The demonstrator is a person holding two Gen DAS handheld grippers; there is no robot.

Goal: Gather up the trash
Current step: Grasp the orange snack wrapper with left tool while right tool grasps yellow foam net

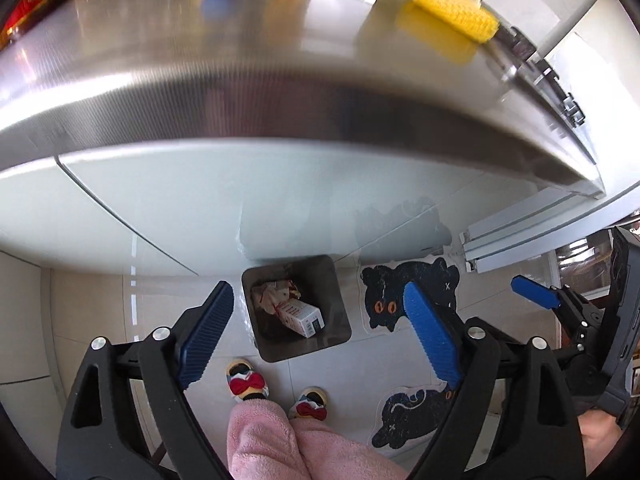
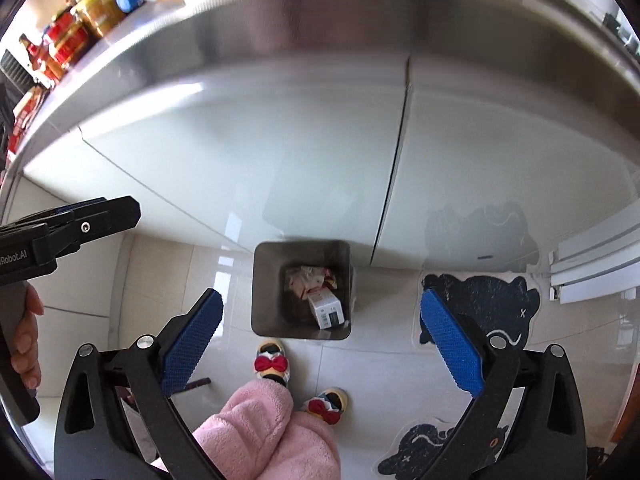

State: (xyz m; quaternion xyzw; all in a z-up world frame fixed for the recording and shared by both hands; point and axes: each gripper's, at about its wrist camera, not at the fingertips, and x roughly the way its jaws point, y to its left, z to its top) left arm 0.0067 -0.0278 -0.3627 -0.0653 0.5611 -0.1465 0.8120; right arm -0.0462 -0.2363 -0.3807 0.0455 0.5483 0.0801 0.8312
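A grey square trash bin (image 1: 336,320) stands on the tiled floor against the white cabinet; it also shows in the right wrist view (image 2: 264,288). Inside lie a small white carton (image 1: 302,316) (image 2: 328,308) and crumpled wrappers (image 1: 272,294) (image 2: 306,276). My left gripper (image 1: 320,332) is open and empty, held above the bin. My right gripper (image 2: 320,336) is open and empty, also above the bin. The right gripper's blue fingers (image 1: 534,296) show at the right of the left wrist view. The left gripper's black body (image 2: 72,228) shows at the left of the right wrist view.
A steel counter edge (image 1: 280,108) runs above the bin, with a yellow corn cob (image 1: 456,10) on top. Jars and bottles (image 2: 88,16) stand at the counter's left. Black cat-shaped mats (image 1: 412,296) lie on the floor. The person's slippered feet (image 2: 276,364) are just before the bin.
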